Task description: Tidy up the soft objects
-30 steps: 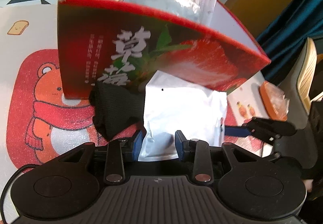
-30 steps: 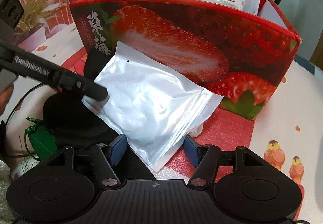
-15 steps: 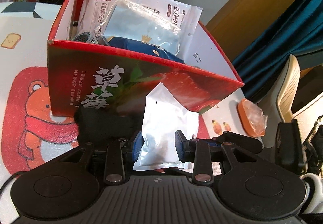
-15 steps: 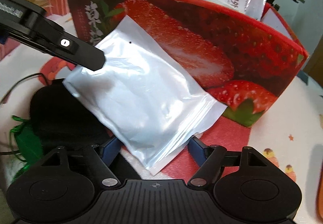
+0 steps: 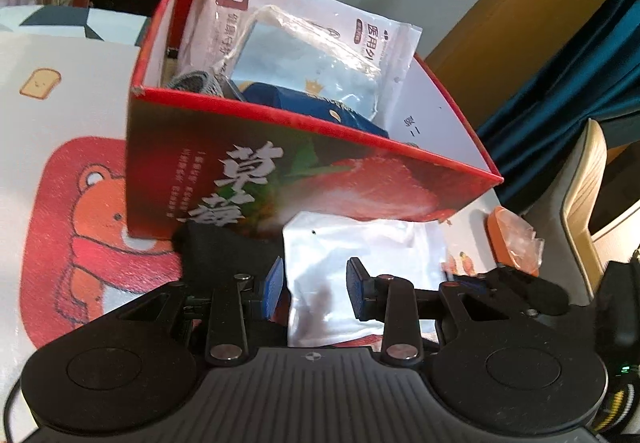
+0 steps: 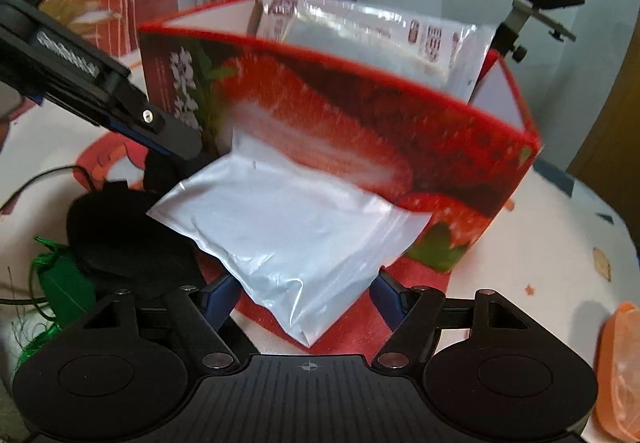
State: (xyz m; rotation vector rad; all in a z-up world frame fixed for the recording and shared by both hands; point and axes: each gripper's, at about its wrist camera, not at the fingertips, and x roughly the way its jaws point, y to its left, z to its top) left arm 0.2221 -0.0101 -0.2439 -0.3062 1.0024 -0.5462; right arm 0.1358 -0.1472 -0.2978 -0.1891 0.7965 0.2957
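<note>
A white padded plastic pouch [image 5: 360, 255] hangs tilted in front of the red strawberry-print box [image 5: 208, 179]. My left gripper [image 5: 315, 289] is shut on the pouch's edge, its blue pads at either side. In the right wrist view, the pouch [image 6: 288, 227] points its lower corner between the fingers of my right gripper [image 6: 304, 299]. Those jaws are closing but still stand wide, and the pads do not press on it. One left finger [image 6: 120, 99] reaches in from the upper left. The box [image 6: 400, 147] holds a mask pack [image 5: 304, 39] and a blue pouch [image 5: 304, 103].
A black soft item [image 6: 120, 243] lies left of the pouch, with a green mesh bag [image 6: 60, 283] beside it. An orange item in plastic [image 5: 512, 239] sits at the right, on the bear-print mat [image 5: 80, 243]. A chair [image 5: 580, 195] and an exercise bike stand beyond.
The pouch has come up off the mat against the box front, moving with my left gripper. Both views have risen, so the inside of the box now shows. The right view is blurred.
</note>
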